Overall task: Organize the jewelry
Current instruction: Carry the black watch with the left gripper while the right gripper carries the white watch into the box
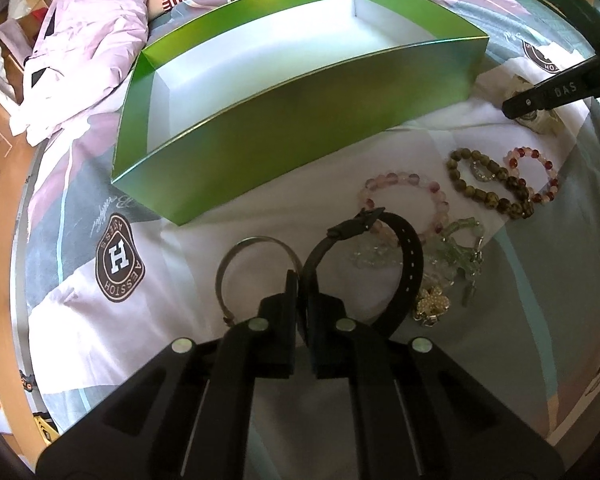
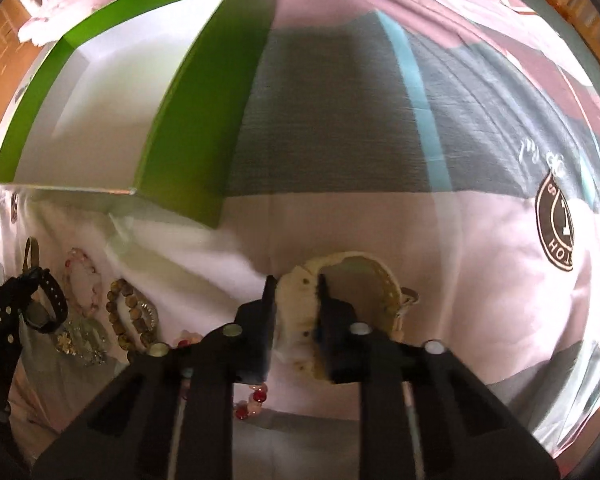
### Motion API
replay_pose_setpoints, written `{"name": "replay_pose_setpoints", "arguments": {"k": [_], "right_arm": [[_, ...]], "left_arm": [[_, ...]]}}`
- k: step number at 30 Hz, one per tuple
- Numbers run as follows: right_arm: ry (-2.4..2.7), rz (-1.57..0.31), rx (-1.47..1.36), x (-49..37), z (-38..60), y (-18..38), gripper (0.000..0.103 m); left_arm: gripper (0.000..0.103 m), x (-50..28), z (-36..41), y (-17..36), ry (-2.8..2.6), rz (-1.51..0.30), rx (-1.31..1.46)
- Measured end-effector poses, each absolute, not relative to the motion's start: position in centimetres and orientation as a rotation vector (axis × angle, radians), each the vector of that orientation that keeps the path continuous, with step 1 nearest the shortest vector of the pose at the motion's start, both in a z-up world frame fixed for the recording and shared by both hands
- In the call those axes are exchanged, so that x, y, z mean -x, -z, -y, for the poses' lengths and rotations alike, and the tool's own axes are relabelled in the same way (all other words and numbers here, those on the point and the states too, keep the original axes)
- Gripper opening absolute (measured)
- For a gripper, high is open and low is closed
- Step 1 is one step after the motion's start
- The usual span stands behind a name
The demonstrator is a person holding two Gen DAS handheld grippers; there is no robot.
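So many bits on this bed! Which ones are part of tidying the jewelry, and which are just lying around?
Part of the job:
green box
black watch, held by the left gripper
cream watch, held by the right gripper
brown bead bracelet
pink bead bracelet
silver bangle

Just lying about:
pink clothing
patterned bedsheet

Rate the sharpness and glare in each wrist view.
Left wrist view: sharp, beads crisp, bright sheen inside the green box. Right wrist view: smeared by motion blur, box edges and bedsheet streaked, washed-out glare at right.
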State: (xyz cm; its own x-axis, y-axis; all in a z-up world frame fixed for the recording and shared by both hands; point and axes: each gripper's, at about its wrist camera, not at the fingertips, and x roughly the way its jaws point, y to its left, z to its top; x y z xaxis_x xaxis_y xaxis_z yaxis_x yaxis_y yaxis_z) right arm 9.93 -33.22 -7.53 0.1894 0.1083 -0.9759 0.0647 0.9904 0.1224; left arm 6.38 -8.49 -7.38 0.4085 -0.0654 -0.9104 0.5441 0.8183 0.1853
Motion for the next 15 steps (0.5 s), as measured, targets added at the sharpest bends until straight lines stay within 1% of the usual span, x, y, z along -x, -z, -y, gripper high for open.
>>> {"name": "replay_pose_setpoints", "arguments": {"k": [8, 15], "right_arm": [[0.014, -1.341, -0.192, -9.7, 34.8, 6.4, 0.017], [0.005, -1.251, -0.172, -7.1, 33.1, 2.8, 0.018]], "left_arm": [[0.004, -6.7, 8.2, 6.7, 0.441, -1.092, -0.46], [0.004, -6.2, 7.4, 4.0, 0.465, -1.038, -0.382]]}}
